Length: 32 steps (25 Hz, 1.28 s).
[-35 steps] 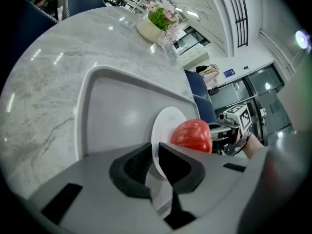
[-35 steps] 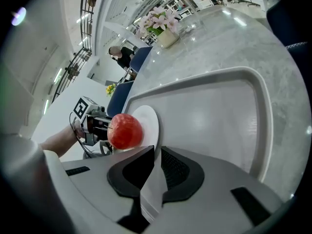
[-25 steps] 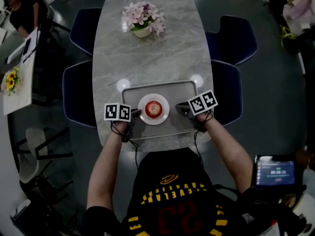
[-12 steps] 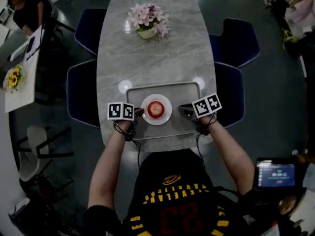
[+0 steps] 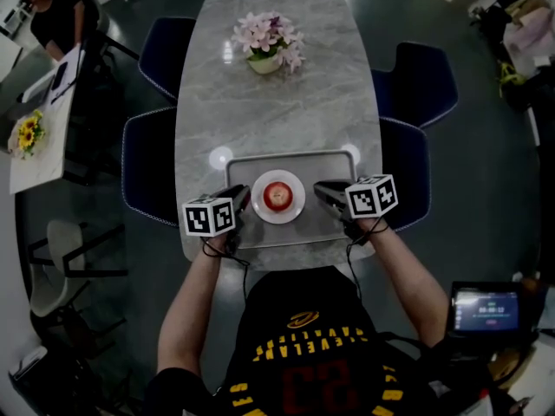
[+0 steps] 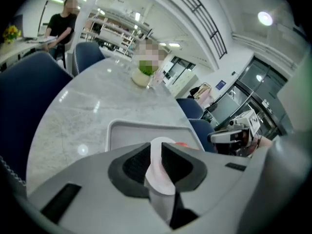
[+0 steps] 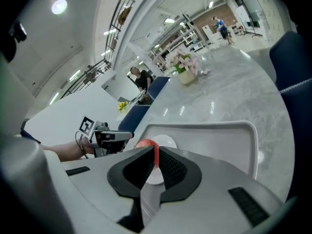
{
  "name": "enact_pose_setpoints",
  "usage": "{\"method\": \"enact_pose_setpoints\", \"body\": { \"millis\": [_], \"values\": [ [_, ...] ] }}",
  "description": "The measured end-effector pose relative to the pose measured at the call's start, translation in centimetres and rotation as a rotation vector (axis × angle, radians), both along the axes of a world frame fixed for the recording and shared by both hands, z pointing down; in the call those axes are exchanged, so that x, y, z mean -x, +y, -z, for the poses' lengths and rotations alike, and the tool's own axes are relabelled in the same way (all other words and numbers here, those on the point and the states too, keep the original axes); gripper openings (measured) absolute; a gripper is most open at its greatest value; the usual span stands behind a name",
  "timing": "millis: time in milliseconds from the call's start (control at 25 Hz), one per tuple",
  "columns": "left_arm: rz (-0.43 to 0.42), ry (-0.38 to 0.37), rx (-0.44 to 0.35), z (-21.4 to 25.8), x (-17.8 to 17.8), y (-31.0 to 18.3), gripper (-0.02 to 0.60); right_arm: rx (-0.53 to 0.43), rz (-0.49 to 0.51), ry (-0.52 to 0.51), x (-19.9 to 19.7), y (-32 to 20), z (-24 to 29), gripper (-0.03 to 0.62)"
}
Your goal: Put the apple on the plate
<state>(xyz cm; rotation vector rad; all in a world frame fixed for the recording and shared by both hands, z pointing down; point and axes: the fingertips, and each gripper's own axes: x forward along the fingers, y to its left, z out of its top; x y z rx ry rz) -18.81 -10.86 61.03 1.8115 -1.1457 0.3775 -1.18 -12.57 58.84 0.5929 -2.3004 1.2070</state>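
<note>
the apple [image 5: 277, 196] sits on the white plate [image 5: 294, 208], roughly at its centre. the plate stands on a grey tray [image 5: 325, 158] at the near end of a marble table [image 5: 277, 102].

left gripper [image 5: 241, 197]: held just left of the plate, over the tray's left edge, jaws pointed toward the apple but apart from it. in the left gripper view its jaws stand all but together – only a thin slit between the pads, nothing held. through that slit the plate [image 6: 161, 141] shows, with a sliver of red apple [image 6: 181, 144] to its right.

right gripper [image 5: 322, 189]: held just right of the plate, over the tray's right part, also clear of the apple. in the right gripper view its jaws meet at the tips – closed, empty. the apple [image 7: 145, 143] and the plate [image 7: 166, 141] appear just beyond the tips, inside the tray rim [image 7: 219, 126].

a pot of pink flowers [image 5: 267, 42] stands at the far end of the table, well apart from the tray. dark blue chairs [image 5: 414, 81] line both long sides.
</note>
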Motion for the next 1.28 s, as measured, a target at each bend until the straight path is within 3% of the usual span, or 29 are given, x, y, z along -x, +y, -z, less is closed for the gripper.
{"method": "enact_pose_setpoints", "body": {
  "millis": [120,200,400,640,800,1040,1280],
  "values": [
    [-0.007,-0.067,-0.142,3.4,0.2,-0.1,0.067,-0.11,-0.013,-0.046,0.8,-0.4,2.8,0.032],
    [-0.014,-0.087,-0.23,6.2,0.0,0.5,0.004,-0.175,-0.001,-0.074,1.4,0.2,5.4,0.031],
    [-0.015,-0.087,-0.395,12.0,-1.6,2.6,0.002,-0.33,0.008,-0.121,2.1,1.8,10.4,0.006],
    [0.008,-0.064,-0.581,19.2,-4.0,4.8,0.002,-0.533,-0.079,-0.13,2.1,3.3,15.7,0.006],
    [0.008,-0.101,-0.696,22.6,-5.0,4.8,0.002,-0.683,-0.112,-0.113,2.2,3.3,17.9,0.006],
    [0.056,-0.126,-0.797,29.2,-4.6,8.3,0.002,-0.878,-0.165,-0.082,2.0,6.2,24.6,0.006],
    [0.049,-0.138,-0.856,29.4,-5.4,8.4,0.002,-0.986,-0.167,-0.103,3.0,6.3,27.1,0.006]
  ]
}}
